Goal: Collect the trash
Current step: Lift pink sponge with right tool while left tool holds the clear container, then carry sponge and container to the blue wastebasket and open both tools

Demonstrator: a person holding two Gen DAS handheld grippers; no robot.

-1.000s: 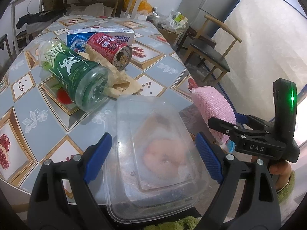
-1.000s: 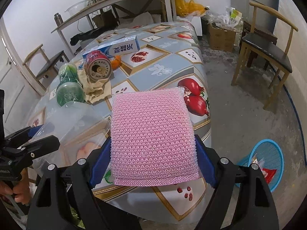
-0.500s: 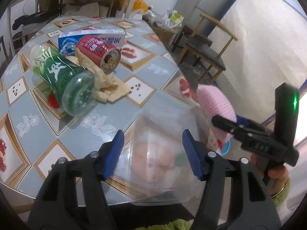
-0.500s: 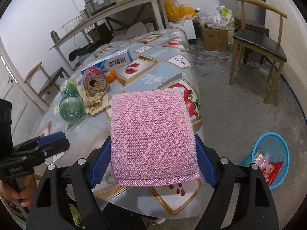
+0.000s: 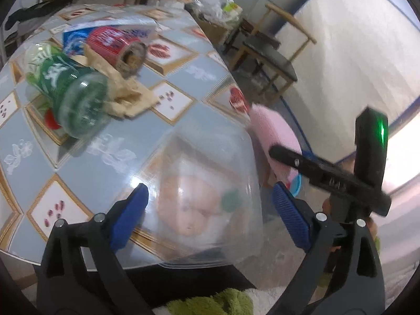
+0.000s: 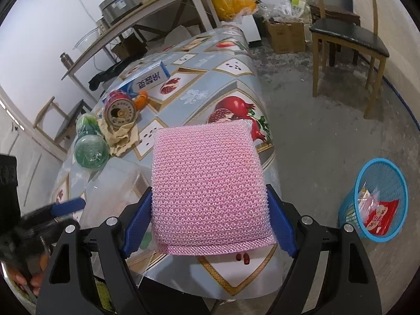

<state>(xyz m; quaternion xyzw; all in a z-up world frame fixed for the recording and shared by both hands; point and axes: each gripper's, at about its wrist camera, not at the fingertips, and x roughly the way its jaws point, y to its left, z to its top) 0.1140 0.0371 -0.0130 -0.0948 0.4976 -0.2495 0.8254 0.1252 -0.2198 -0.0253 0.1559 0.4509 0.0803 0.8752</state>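
A clear plastic container lies at the near edge of the table, partly over the rim, between the blue pads of my left gripper. Those jaws are opening, and the right pad stands off the container's side. My right gripper is shut on a pink mesh sponge, held above the table's corner. The same sponge shows at the right of the left wrist view. Farther back on the table lie a green bottle, a red can, crumpled brown paper and a blue-white box.
A blue mesh basket with wrappers inside stands on the floor to the right of the patterned table. A wooden chair is behind it. An orange scrap lies by the can. A bench with clutter stands at the back.
My left jaws narrowed on the clear container, then spread wide again; the container shifted toward the table edge. The right gripper rolled a little with the sponge, and the basket shows more.
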